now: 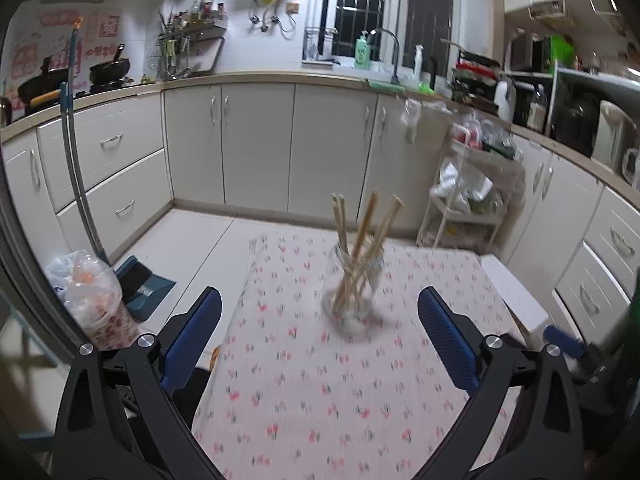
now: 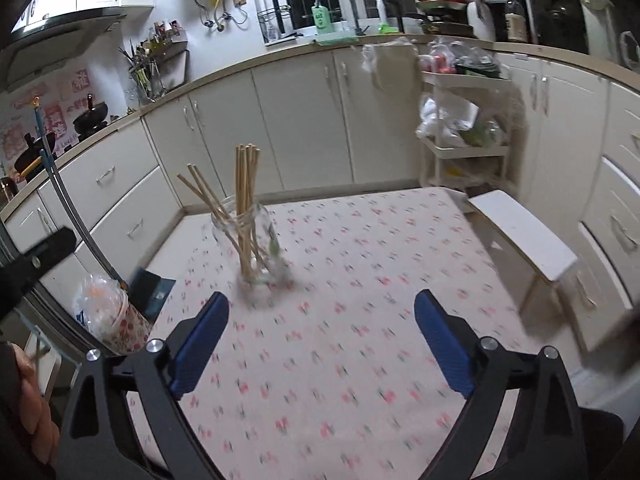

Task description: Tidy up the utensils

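Note:
A clear glass jar (image 1: 352, 292) stands upright on the flowered tablecloth (image 1: 304, 400) and holds several wooden chopsticks (image 1: 366, 232) that lean apart. My left gripper (image 1: 320, 320) is open and empty, just in front of the jar. In the right wrist view the same jar (image 2: 256, 248) with its chopsticks (image 2: 245, 184) stands to the upper left of my right gripper (image 2: 322, 328), which is open and empty above the cloth (image 2: 360, 320). The right gripper's blue pad (image 1: 564, 340) shows at the right edge of the left wrist view.
A white stool (image 2: 524, 232) stands off the table's right side and a white rack trolley (image 2: 464, 128) beyond it. A bin with a plastic bag (image 1: 92, 300) and a dustpan (image 1: 144, 284) stand on the floor at left. Kitchen cabinets (image 1: 256, 140) run behind.

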The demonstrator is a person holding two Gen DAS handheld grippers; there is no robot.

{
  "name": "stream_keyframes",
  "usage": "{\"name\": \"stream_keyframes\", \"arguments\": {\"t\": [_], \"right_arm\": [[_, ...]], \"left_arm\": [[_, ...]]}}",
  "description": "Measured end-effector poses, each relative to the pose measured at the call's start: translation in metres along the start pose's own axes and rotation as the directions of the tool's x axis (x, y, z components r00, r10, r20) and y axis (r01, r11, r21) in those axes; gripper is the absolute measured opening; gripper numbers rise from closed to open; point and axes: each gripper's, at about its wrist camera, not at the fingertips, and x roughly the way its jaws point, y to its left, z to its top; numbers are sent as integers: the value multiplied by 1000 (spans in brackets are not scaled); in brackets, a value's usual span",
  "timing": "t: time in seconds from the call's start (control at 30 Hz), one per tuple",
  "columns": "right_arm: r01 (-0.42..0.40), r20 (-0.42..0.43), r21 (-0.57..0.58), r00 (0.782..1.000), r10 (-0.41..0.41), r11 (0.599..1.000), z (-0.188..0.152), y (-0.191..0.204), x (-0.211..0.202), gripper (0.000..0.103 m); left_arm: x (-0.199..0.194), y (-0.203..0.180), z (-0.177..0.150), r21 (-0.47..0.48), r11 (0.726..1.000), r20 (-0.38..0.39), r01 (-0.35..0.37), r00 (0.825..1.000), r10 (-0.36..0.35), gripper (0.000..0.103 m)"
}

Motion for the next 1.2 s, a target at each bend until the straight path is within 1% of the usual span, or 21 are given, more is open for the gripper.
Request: {"name": "stream_keyframes", "arguments": {"t": [0.13, 0.2, 0.23, 0.3, 0.43, 0.57, 0.63, 0.7, 0.77, 0.87, 0.93, 1.03, 1.2], "right_arm": [[-13, -5, 14, 1000, 13, 1000, -6, 2, -35, 95], [-42, -34, 53, 998, 44, 998, -8, 2, -50, 96], [-44, -40, 70, 998, 47, 997, -9, 2, -59, 96], [-33, -39, 78, 999, 36, 996, -9, 6, -76, 96], [-32, -41, 49, 999, 34, 998, -15, 18, -111, 96], [-17, -32, 53, 999, 19, 998, -32, 21, -144, 96], [-4, -21, 76, 1000, 6, 997, -44, 20, -159, 96], [3, -25, 97, 1000, 0, 995, -59, 21, -173, 96], [17, -40, 92, 999, -13, 996, -69, 26, -179, 96], [17, -85, 65, 996, -11, 998, -81, 35, -183, 96], [2, -98, 54, 995, 3, 999, -86, 40, -187, 96], [-7, -87, 35, 996, 10, 999, -88, 45, -195, 96], [-3, -33, 39, 999, 4, 999, -87, 45, -213, 96]], "left_arm": [[-26, -8, -8, 1, 1000, -43, 2, 999, -2, 95], [-39, -7, -13, -10, 1000, -57, -3, 998, 3, 95], [-46, -8, -16, -10, 1000, -66, 1, 998, -1, 95], [-56, -7, -20, 3, 1000, -80, 5, 997, -5, 95], [-86, -10, -30, 25, 1000, -107, 15, 994, -12, 95], [-115, -3, -42, 7, 1000, -149, 24, 989, -23, 95], [-129, 2, -49, -12, 1000, -166, 8, 986, -10, 95], [-141, 8, -55, -27, 1000, -170, -16, 985, 11, 95], [-153, 11, -59, -33, 999, -158, -33, 987, 27, 95], [-168, 11, -64, -22, 999, -151, -41, 988, 37, 95], [-175, 8, -68, 0, 999, -164, -48, 985, 48, 95], [-185, 6, -73, 8, 999, -161, -44, 986, 44, 95], [-200, 6, -76, 5, 1000, -136, -28, 990, 29, 95]]}}
